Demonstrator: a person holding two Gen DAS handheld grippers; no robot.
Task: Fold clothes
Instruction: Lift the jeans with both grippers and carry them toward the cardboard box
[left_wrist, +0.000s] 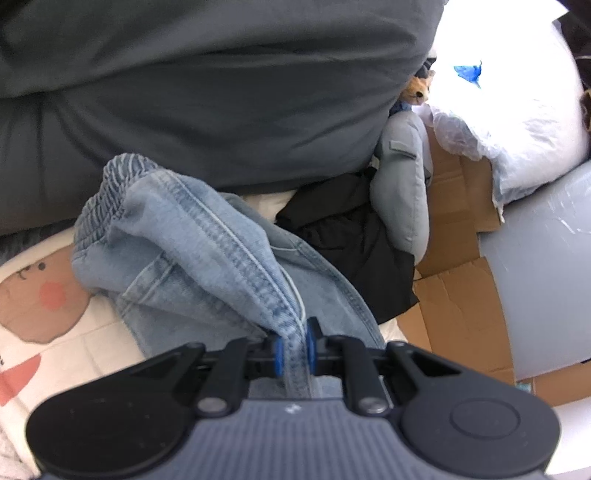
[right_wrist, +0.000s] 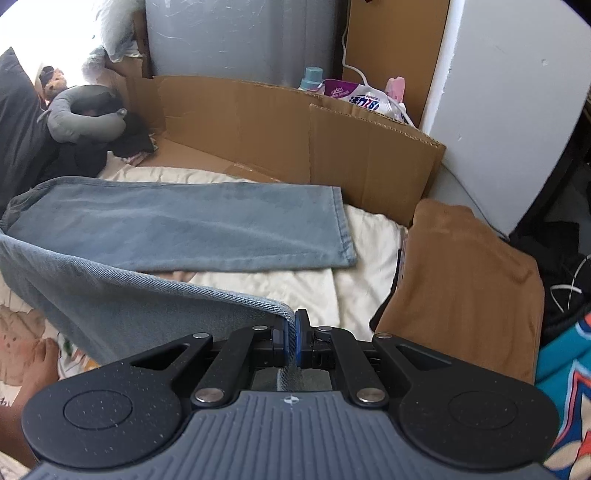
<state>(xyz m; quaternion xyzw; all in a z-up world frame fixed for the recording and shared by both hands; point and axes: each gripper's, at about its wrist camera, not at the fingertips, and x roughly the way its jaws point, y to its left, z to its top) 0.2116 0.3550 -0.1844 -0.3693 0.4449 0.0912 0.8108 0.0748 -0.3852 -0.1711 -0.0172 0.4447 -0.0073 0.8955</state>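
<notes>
Light blue jeans (left_wrist: 207, 251) lie on a cream bedsheet. In the left wrist view my left gripper (left_wrist: 294, 349) is shut on a seam of the jeans near the elastic waistband (left_wrist: 107, 192) and holds it lifted. In the right wrist view my right gripper (right_wrist: 291, 341) is shut on the hem edge of one jeans leg (right_wrist: 122, 295), raised above the bed. The other leg (right_wrist: 192, 229) lies flat on the sheet ahead of it.
A dark grey pillow (left_wrist: 207, 85) lies behind the jeans. A grey neck pillow (right_wrist: 85, 114), black cloth (left_wrist: 351, 236), cardboard sheets (right_wrist: 295, 136) and a white plastic bag (left_wrist: 509, 110) line the far side. A folded brown garment (right_wrist: 465, 280) sits at right. A bare foot (right_wrist: 37, 365) is at lower left.
</notes>
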